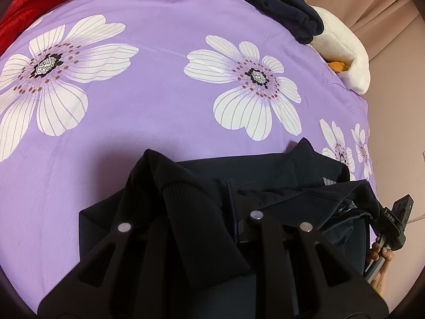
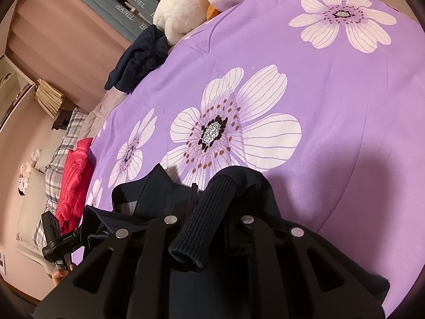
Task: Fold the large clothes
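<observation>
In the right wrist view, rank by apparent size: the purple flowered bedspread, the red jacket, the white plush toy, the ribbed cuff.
1. purple flowered bedspread, by far.
2. white plush toy and red jacket: look alike, left unranked.
3. ribbed cuff, though nearness to the camera inflates it.

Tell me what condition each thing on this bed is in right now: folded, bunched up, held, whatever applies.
Dark navy jacket: partly folded, held at both ends, ribbed cuffs draped over the tools.
Left tool: shut on the jacket.
Right tool: shut on the jacket.
Second dark garment: bunched up at the bed's edge.
Red garment: crumpled, unfolded.
White plush toy: lying at the bed's edge.
Purple floral quilt: spread flat.
</observation>
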The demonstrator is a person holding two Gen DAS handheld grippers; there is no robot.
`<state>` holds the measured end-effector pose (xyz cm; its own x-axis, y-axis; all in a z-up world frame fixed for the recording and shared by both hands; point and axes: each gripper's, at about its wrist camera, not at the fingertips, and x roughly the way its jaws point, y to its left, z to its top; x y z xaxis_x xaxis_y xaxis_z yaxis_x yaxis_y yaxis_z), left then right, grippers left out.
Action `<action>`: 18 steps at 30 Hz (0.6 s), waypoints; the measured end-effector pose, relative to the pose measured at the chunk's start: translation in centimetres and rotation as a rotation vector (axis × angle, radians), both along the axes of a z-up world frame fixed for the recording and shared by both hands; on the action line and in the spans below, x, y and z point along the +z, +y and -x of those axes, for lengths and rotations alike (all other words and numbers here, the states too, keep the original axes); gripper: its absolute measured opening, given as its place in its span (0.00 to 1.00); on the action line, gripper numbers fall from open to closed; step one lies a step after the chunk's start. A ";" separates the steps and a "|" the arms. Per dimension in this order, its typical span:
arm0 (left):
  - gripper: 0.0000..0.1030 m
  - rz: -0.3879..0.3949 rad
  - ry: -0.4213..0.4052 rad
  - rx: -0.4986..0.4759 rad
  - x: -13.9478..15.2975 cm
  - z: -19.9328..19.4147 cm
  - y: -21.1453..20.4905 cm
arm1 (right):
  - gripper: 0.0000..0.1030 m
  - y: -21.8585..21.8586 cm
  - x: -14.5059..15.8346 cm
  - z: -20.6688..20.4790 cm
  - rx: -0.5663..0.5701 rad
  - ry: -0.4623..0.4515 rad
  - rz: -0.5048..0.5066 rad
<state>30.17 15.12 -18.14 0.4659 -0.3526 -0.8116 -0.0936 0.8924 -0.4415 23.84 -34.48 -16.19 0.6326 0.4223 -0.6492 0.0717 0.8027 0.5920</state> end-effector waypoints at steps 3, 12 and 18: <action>0.18 0.000 0.004 0.001 0.0 0.0 0.0 | 0.14 0.0 0.0 0.0 0.000 0.003 -0.001; 0.18 0.012 0.010 0.004 -0.2 -0.2 0.1 | 0.17 -0.1 -0.4 -0.2 0.000 0.014 -0.020; 0.24 0.029 0.016 0.017 -0.1 -0.2 0.0 | 0.19 -0.2 -0.4 -0.1 -0.001 0.016 -0.027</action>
